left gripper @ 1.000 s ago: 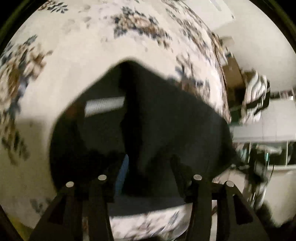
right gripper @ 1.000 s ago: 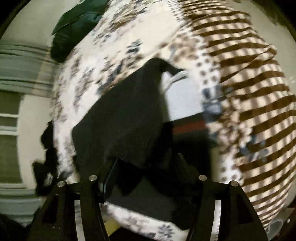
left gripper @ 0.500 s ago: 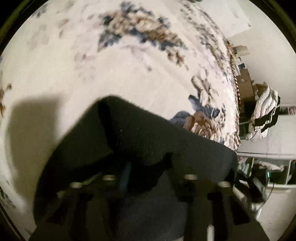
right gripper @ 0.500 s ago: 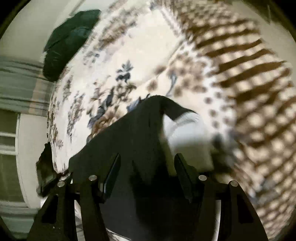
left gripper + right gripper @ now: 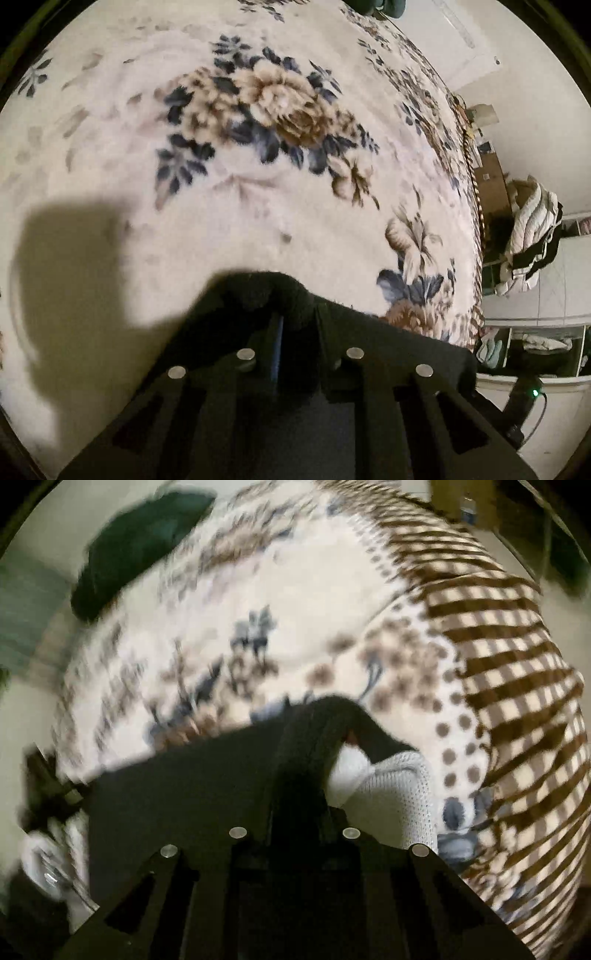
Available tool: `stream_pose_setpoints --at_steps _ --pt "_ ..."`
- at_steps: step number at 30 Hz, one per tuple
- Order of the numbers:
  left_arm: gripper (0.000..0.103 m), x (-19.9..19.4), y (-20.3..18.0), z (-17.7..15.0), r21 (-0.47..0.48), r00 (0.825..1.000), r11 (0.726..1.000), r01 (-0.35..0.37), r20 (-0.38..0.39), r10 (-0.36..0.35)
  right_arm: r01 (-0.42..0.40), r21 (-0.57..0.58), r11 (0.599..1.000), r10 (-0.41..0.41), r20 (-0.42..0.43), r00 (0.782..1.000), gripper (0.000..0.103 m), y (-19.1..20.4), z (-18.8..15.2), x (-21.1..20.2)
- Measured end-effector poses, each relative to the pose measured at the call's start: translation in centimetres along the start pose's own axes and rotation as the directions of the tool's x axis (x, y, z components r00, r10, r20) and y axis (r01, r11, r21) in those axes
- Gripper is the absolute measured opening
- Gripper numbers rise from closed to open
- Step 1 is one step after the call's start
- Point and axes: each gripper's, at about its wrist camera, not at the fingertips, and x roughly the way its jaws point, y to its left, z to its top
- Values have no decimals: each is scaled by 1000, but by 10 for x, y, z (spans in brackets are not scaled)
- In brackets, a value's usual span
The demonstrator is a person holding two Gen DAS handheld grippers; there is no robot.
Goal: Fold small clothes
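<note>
One black garment (image 5: 388, 354): left gripper (image 5: 297, 314) and right gripper (image 5: 308, 738) are closing, each pinching a fold. It lies on one floral blanket (image 5: 258, 147); a checked blanket (image 5: 517, 664) sits at far right.

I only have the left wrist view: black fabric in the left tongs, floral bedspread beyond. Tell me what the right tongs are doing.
Observer: The right tongs are closing, with a fold of the black garment between them.
Operator: Report anything lying beside them.
Observer: A white knit piece shows just to their right, up against the black fabric.
Operator: Describe what is beyond that.
Observer: A brown-and-cream checked blanket covers the right side of that view.
</note>
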Motion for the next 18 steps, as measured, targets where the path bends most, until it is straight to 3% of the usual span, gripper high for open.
stream_pose_setpoints --at_steps 2,4,7,9,11,12,13,16,18 --pt "18 -12 4 -6 -12 999 1000 28 -20 -29 -50 50 998 51 -36 998 24 -9 -3 1" --pt "22 -27 9 -15 -36 998 998 44 -33 -45 -123 126 984 132 -60 989 40 -20 -7 -7" --pt "35 -55 12 -42 -42 998 997 67 -8 -67 -174 174 969 189 -72 979 48 -32 -25 -24" --pt "46 -65 12 -61 -51 997 996 76 -6 -76 -200 211 957 230 -125 965 51 -37 -41 -21" --pt "48 -62 9 -81 -49 997 996 69 -33 -71 -210 241 948 253 -165 953 51 -40 -55 -13" --pt "48 -57 6 -90 -29 997 998 52 -53 -53 -227 247 942 270 -159 950 39 -41 -60 -11" --pt "48 -51 2 -97 1 998 1000 20 -65 -20 -221 243 945 259 -137 956 20 -41 -64 -10" --pt "48 -28 -2 -115 76 991 993 -94 -91 101 -163 226 960 178 -47 983 19 -40 -59 -22" --pt "50 -15 4 -122 78 984 989 -126 -113 134 -116 215 970 122 -16 992 19 -42 -53 -26"
